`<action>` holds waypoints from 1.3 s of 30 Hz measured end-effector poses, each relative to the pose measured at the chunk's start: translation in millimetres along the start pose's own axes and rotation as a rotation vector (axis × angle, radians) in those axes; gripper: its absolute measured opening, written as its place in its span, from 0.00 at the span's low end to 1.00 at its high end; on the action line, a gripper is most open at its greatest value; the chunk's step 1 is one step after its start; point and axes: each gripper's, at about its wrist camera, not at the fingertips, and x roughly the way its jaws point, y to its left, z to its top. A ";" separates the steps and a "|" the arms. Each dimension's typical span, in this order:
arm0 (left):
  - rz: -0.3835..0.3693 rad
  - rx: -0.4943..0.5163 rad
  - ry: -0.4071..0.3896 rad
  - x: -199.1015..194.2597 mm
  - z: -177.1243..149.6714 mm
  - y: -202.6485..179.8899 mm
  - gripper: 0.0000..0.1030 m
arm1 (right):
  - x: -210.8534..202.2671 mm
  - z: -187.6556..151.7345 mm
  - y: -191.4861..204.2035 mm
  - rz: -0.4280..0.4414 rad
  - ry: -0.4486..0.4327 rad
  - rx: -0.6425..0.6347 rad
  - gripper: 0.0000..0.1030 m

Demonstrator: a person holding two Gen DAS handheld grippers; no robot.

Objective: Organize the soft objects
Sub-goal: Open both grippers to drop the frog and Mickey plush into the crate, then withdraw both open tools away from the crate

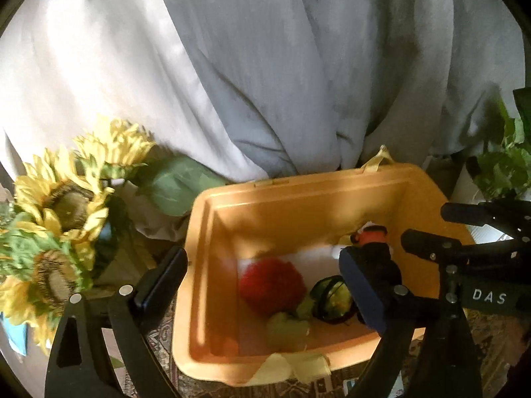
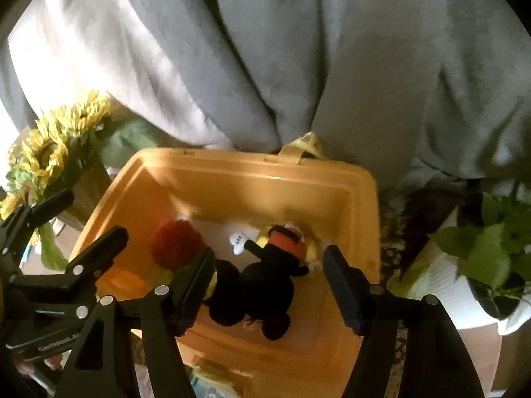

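An orange plastic bin (image 1: 212,265) (image 2: 332,182) sits on a patterned rug. Inside lie a red pompom (image 1: 272,285) (image 2: 177,243), a green and black soft toy (image 1: 332,298) and a black mouse plush with red shorts (image 2: 265,285) (image 1: 373,235). My left gripper (image 1: 262,285) is open over the bin's left side, its left finger outside the wall. My right gripper (image 2: 268,285) is open and empty above the mouse plush, not touching it. It also shows at the right in the left wrist view (image 1: 464,245).
Grey and white bedding (image 1: 265,66) (image 2: 298,66) hangs behind the bin. Artificial sunflowers (image 1: 63,205) (image 2: 49,152) stand to the left. A green leafy plant in a white pot (image 2: 491,252) (image 1: 507,162) stands to the right. Yellow straps (image 1: 292,368) hang on the bin's rims.
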 end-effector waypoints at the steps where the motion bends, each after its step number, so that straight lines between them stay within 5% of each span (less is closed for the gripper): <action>1: -0.003 -0.003 -0.015 -3.8 0.2 0.1 0.91 | -4.9 -1.0 -0.9 -0.002 -0.011 0.005 0.66; 17: -0.016 -0.020 -0.137 -81.9 -9.4 -1.2 0.95 | -95.1 -23.7 10.5 -0.078 -0.227 0.010 0.66; 39: -0.046 -0.066 -0.154 -127.4 -63.9 -29.2 0.97 | -138.0 -90.3 -4.6 -0.153 -0.246 0.051 0.66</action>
